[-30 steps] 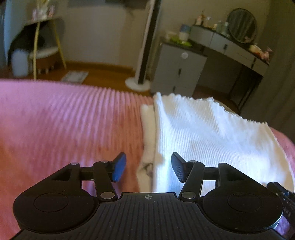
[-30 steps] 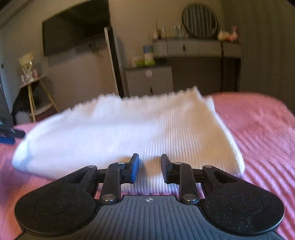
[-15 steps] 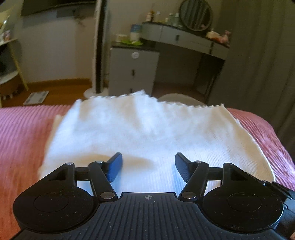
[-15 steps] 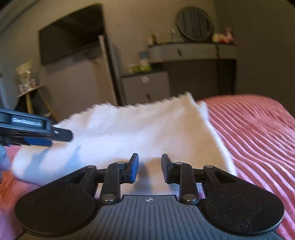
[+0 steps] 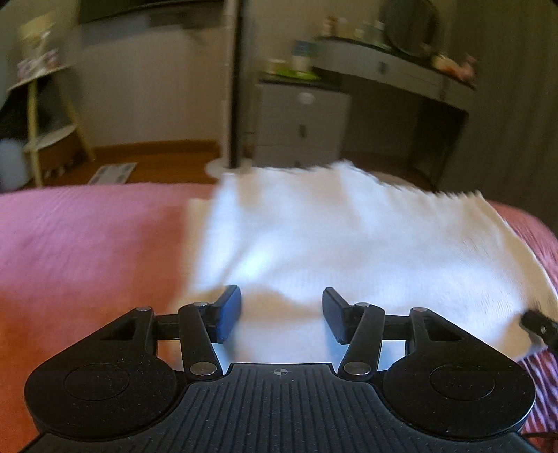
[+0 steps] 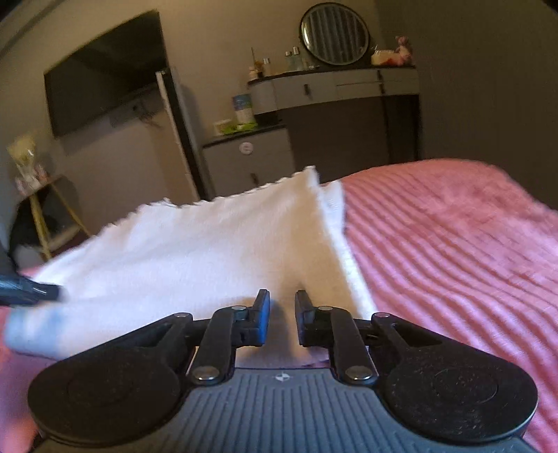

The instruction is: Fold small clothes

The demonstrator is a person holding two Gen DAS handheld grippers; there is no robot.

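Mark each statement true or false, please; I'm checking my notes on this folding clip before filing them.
1. The white garment lies on a pink bedspread. True.
2. The left gripper has its jaws clamped flat together. False: a wide gap shows, with white cloth beneath.
3. A round mirror stands on the dresser. True.
4. The garment is dark blue. False: it is white.
5. The right gripper stands narrower than the left. True.

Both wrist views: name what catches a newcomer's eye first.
A white garment lies spread on a pink bedspread, filling the middle of both views. The left gripper and the right gripper sit at its near edge. A round mirror tops the dresser behind.
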